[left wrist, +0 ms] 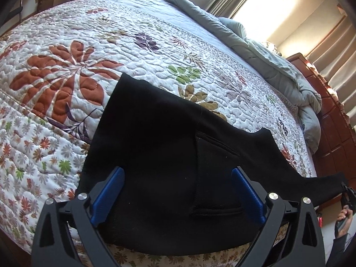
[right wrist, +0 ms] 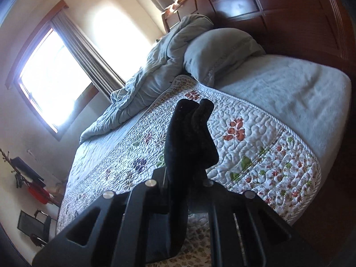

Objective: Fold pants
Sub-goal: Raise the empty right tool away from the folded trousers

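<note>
Black pants (left wrist: pixel 160 146) lay spread over floral quilt (left wrist: pixel 66 71) on bed, waist end toward 6 o'clock in left wrist view, upper corner toward 11 o'clock, one leg stretched off toward 3 o'clock past quilt edge. Triangular seamed panel visible on fabric just right of centre.

Left gripper (left wrist: pixel 178 191): jaws wide apart, blue pads (left wrist: pixel 109 195) at 7 and 5 o'clock, poised over waist area of pants, nothing pinched between them; contact with cloth below not clear.

Right gripper (right wrist: pixel 184 178): jaws drawn narrow and clamped on bunched end of pants (right wrist: pixel 191 138), fabric rising from between fingers toward 12 o'clock in right wrist view, lifted clear of quilt (right wrist: pixel 255 138). Same gripper glimpsed at 4 o'clock edge of left wrist view, at far end of stretched leg, with hand (left wrist: pixel 343 220) below it.

Crumpled grey duvet (right wrist: pixel 142 89) heaped toward 11 o'clock in right wrist view, grey pillow (right wrist: pixel 220 51) at 1 o'clock against dark wooden headboard (right wrist: pixel 289 15). Bright window (right wrist: pixel 51 77) with curtain at 9 o'clock.
</note>
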A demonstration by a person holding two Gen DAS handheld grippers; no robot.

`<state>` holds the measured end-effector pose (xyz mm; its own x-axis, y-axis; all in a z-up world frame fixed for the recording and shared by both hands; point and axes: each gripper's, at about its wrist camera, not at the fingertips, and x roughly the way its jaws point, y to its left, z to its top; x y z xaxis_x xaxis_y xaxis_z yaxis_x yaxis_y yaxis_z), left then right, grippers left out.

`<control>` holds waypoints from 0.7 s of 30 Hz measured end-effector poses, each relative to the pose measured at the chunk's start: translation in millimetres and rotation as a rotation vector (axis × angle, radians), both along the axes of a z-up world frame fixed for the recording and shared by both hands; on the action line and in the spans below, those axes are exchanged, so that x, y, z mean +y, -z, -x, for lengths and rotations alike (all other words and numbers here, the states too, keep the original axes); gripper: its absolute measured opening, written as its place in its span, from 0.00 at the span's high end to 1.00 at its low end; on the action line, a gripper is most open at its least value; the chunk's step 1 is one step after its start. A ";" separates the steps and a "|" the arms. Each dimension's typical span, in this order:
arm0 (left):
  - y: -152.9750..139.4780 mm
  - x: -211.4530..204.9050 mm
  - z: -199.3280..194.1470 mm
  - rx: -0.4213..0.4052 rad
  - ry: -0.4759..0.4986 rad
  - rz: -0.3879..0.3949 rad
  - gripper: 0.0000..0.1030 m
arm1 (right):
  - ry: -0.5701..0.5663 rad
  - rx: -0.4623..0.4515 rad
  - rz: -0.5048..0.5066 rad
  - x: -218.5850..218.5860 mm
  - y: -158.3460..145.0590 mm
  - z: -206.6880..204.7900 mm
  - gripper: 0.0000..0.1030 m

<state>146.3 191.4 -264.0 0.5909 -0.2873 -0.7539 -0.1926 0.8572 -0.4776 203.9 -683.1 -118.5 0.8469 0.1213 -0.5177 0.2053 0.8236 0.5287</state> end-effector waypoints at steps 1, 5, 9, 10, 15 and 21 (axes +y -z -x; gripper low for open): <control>0.2 0.9 0.5 -0.003 -0.003 0.008 0.06 | -0.003 0.001 0.027 7.9 -5.5 0.0 0.92; -0.5 2.3 2.8 -0.014 -0.009 0.023 0.06 | -0.021 -0.008 0.099 34.0 -22.8 0.1 0.92; -1.1 1.7 4.0 -0.015 -0.003 0.021 0.06 | -0.030 -0.015 0.146 54.4 -35.2 1.4 0.92; -1.0 2.0 4.0 -0.016 -0.004 0.023 0.06 | -0.033 -0.015 0.153 58.5 -37.4 1.2 0.92; -1.4 3.3 6.7 -0.022 -0.007 0.034 0.06 | -0.045 -0.019 0.218 83.2 -50.4 2.6 0.91; -1.6 4.8 9.5 -0.029 -0.007 0.046 0.06 | -0.065 -0.027 0.271 110.5 -59.8 2.9 0.91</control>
